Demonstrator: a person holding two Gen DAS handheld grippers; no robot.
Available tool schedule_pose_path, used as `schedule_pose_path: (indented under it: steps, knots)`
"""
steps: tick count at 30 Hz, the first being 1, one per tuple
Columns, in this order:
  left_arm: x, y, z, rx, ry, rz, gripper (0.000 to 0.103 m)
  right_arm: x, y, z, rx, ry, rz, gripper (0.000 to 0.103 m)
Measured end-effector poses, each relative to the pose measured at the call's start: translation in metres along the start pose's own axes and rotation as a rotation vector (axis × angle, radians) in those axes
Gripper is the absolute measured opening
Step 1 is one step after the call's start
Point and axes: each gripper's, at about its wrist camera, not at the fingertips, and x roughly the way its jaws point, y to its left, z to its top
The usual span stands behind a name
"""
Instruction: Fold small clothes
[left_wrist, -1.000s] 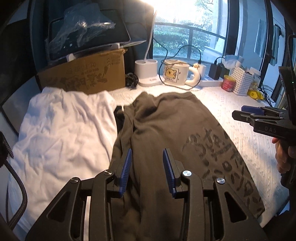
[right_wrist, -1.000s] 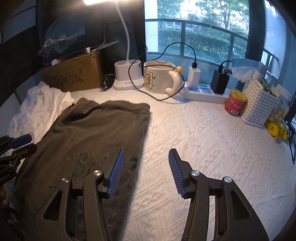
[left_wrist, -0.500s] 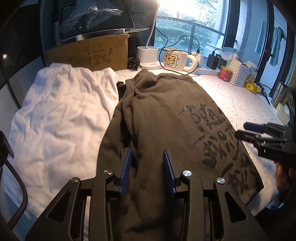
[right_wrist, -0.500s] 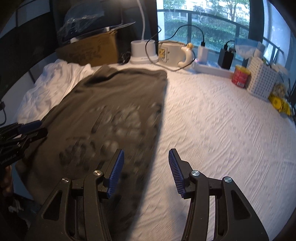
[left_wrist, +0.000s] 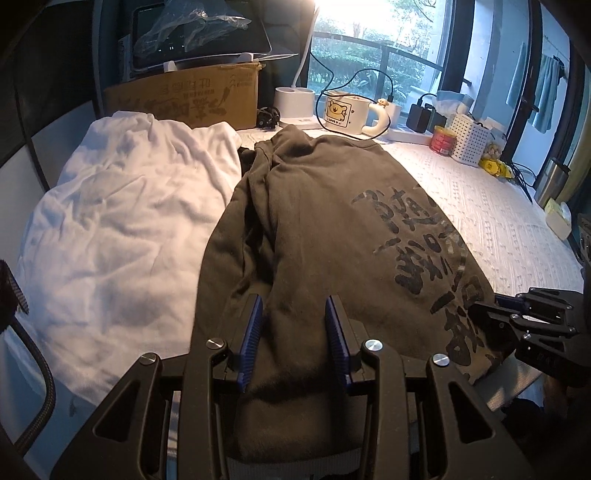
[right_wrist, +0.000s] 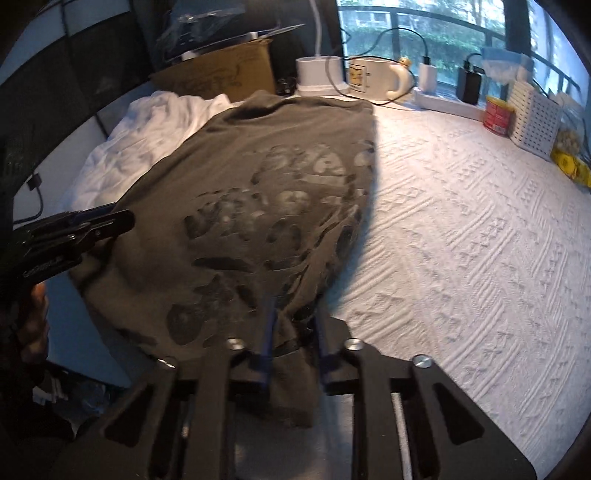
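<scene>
Dark printed garment (left_wrist: 332, 229) spread on the desk (right_wrist: 461, 221), near hem apparently pinched by right tongs (right_wrist: 293, 328) through blur, left tongs (left_wrist: 293, 332) held released above it

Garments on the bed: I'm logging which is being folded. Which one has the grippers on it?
The dark olive printed shirt; both the left gripper and right gripper sit at its near hem. The white garment lies untouched beside it.

A home room beside a large window with balcony railing and greenery outside. Along the far edge of a white-quilted table (right_wrist: 461, 229) stand a cartoon mug (left_wrist: 345, 116), cardboard box (left_wrist: 192, 98), chargers and a white basket (right_wrist: 535, 114).
</scene>
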Motion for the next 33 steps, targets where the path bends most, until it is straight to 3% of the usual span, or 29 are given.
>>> schedule_pose_path:
  steps: [8,16,20,26,32,33]
  knots:
    - [0.005,0.006,-0.012,0.022,0.039,0.035,0.035,-0.002,0.011,-0.003,-0.017,0.008,-0.02,0.017]
    - [-0.005,-0.001,-0.016,0.067,0.016,0.068,0.034,-0.01,0.003,-0.009,0.024,0.021,-0.014,0.021]
    - [-0.025,-0.012,-0.009,0.054,-0.051,-0.023,0.034,-0.02,-0.002,-0.012,0.029,0.016,-0.013,0.028]
    - [-0.031,-0.043,0.003,0.121,-0.078,-0.041,0.035,-0.036,-0.012,-0.017,0.033,-0.013,-0.029,0.042]
    - [-0.027,-0.064,0.01,0.142,-0.068,-0.071,0.035,-0.055,-0.039,-0.02,0.081,-0.05,-0.098,0.043]
    - [-0.027,-0.068,0.011,0.147,-0.065,-0.075,0.04,-0.058,-0.044,-0.02,0.091,-0.054,-0.11,0.044]
